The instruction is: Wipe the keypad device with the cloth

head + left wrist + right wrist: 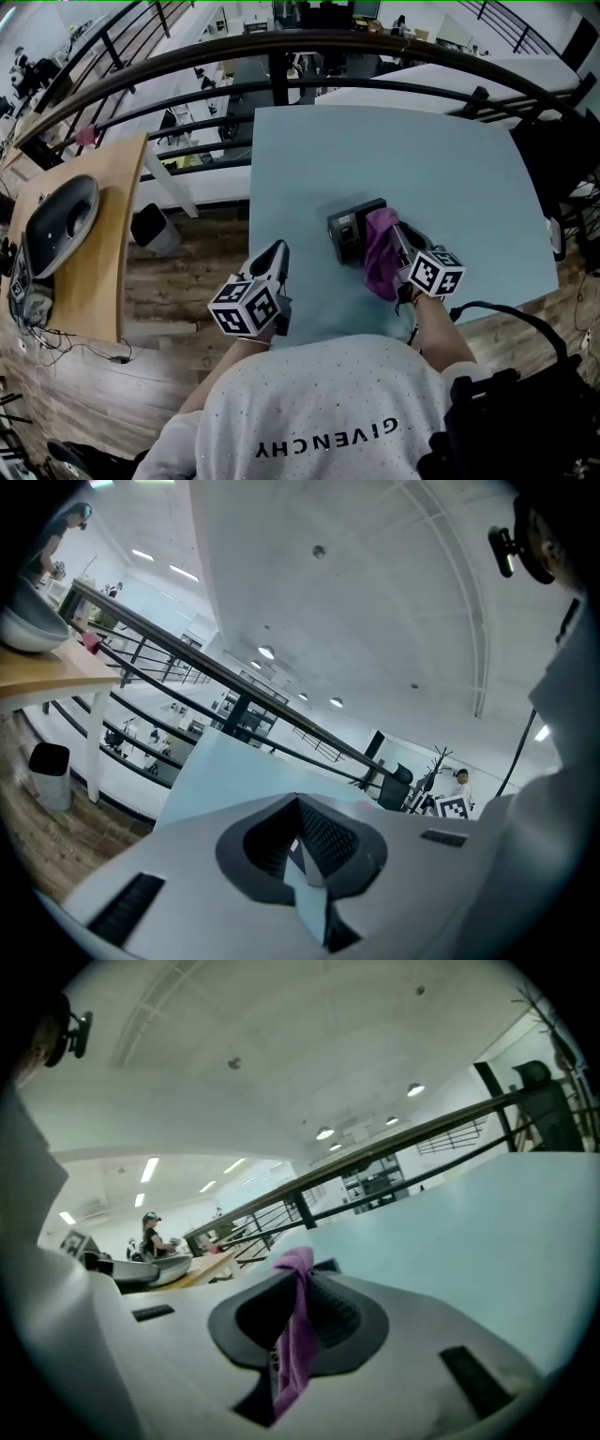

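Keypad device (352, 228): we are seeing it lying on the near half of the table (450, 169), with neither tool holding it down.
Cloth (380, 251): it is draping over the device's right side and trailing onto the table toward us.
Right tongs (401, 239): they are clamping the cloth; in the right gripper view a purple strip is running between the closed jaws.
Left tongs (277, 255): they are hovering over the table's left edge, well apart from the device, with the jaws together on nothing.
Risk, device sliding: we are judging that a wiping stroke could push the loose device across the table, since nothing is bracing it.
Risk, cloth slipping: only a narrow fold is sitting in the grip, so drag could pull it free.
Risk, hard contact: the right jaw tips are sitting just beside the device and could scrape it where the cloth is not covering.
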Demonstrator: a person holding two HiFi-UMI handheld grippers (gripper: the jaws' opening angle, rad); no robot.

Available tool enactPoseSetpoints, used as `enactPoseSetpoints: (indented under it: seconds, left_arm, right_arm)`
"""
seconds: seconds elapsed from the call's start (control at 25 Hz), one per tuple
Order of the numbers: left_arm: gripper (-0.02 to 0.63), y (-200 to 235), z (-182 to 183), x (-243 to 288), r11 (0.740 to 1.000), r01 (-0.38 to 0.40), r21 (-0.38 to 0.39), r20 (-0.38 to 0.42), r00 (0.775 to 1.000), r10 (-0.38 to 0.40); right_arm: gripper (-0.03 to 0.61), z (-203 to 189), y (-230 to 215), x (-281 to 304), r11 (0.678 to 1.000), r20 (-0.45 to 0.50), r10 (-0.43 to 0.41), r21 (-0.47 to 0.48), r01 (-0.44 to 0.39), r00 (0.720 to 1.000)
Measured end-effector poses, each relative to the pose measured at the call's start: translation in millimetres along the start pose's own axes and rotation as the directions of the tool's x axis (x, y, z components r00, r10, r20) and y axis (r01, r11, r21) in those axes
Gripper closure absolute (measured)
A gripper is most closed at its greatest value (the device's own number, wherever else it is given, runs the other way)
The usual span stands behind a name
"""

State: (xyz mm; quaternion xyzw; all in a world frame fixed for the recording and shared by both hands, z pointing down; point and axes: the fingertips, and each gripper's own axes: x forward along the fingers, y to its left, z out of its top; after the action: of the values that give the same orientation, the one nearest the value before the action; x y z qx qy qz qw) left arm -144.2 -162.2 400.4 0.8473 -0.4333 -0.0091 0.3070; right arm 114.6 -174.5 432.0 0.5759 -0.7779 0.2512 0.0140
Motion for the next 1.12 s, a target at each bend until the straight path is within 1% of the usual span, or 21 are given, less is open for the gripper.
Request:
enactPoseSetpoints:
  seconds: [0.08,0.12,0.2,0.28,0.36,0.4,0.44,0.48,0.56,0.6,0.64,0.68,0.8,0.88,1.0,1.12]
  left_arm:
    - [0.614,-5.2,-3.1,3.3,1.0,0.024,-0.001,-0.015,1.0,-0.024]
    - [0.614,-7.8,-4.5,3.9,0.999,0.035,0.001,-0.022,0.999,-0.035]
    - [0.614,-10.2,-6.6,2.5,0.999,0.048,0.007,-0.028,0.998,-0.048]
    - [0.614,-8.1,-8.6,-1.1,0.999,0.053,0.008,-0.03,0.998,-0.053]
    - [0.614,-3.7,-11.1,-6.0,0.998,0.056,0.001,-0.032,0.998,-0.056]
    - [0.614,-1.4,-12.5,-8.9,0.998,0.057,-0.001,-0.033,0.998,-0.057]
    - [0.614,0.6,-14.1,-12.4,0.998,0.059,-0.003,-0.036,0.998,-0.059]
    - [0.614,2.5,-15.9,-16.2,0.998,0.061,-0.005,-0.039,0.997,-0.061]
    - [0.614,6.2,-19.1,-23.9,0.998,0.065,-0.007,-0.045,0.997,-0.065]
    - [0.614,8.4,-20.3,-27.6,0.998,0.065,-0.009,-0.046,0.997,-0.065]
    - [0.614,11.1,-21.2,-31.0,0.998,0.063,-0.013,-0.045,0.997,-0.063]
    - [0.614,14.1,-21.5,-34.3,0.998,0.059,-0.019,-0.041,0.997,-0.06]
    - [0.614,19.7,-19.3,-41.2,0.998,0.052,-0.034,-0.019,0.998,-0.053]
    - [0.614,18.3,-17.2,-44.5,0.998,0.053,-0.036,-0.011,0.999,-0.054]
    - [0.614,14.2,-14.9,-51.2,0.999,0.045,-0.03,0.002,0.999,-0.045]
    - [0.614,14.3,-5.0,-58.6,0.999,0.019,-0.043,0.041,0.999,-0.017]
  right_arm:
    - [0.541,-4.4,32.0,1.4,0.994,-0.036,0.093,-0.062,-0.095,0.995]
    - [0.541,-9.2,48.6,2.5,0.985,-0.068,0.134,-0.103,-0.141,0.989]
    - [0.541,-23.0,82.2,4.4,0.952,-0.148,0.212,-0.192,-0.238,0.966]
    - [0.541,-41.6,112.7,3.6,0.907,-0.233,0.275,-0.259,-0.332,0.933]
    - [0.541,-61.2,134.1,2.0,0.872,-0.301,0.306,-0.292,-0.393,0.903]
    - [0.541,-69.1,140.7,2.0,0.863,-0.32,0.306,-0.304,-0.404,0.896]
    - [0.541,-74.8,144.2,2.8,0.862,-0.326,0.291,-0.319,-0.395,0.899]
    - [0.541,-77.9,144.3,4.3,0.867,-0.318,0.257,-0.341,-0.364,0.912]
    - [0.54,-79.3,135.0,7.2,0.882,-0.28,0.142,-0.399,-0.25,0.949]
    - [0.54,-79.9,128.3,7.8,0.888,-0.266,0.081,-0.419,-0.19,0.961]
    - [0.54,-81.2,123.0,7.8,0.893,-0.26,0.034,-0.426,-0.146,0.965]
    - [0.54,-82.8,119.9,7.4,0.901,-0.259,0.01,-0.417,-0.121,0.966]
    - [0.54,-84.1,119.1,6.6,0.933,-0.251,0.006,-0.347,-0.095,0.968]
    - [0.54,-83.5,118.5,7.1,0.947,-0.241,0.008,-0.311,-0.085,0.971]
    - [0.54,-89.4,116.4,7.5,0.957,-0.252,0.021,-0.274,-0.092,0.968]
    - [0.54,-98.6,109.3,8.8,0.961,-0.281,0.008,-0.263,-0.085,0.96]
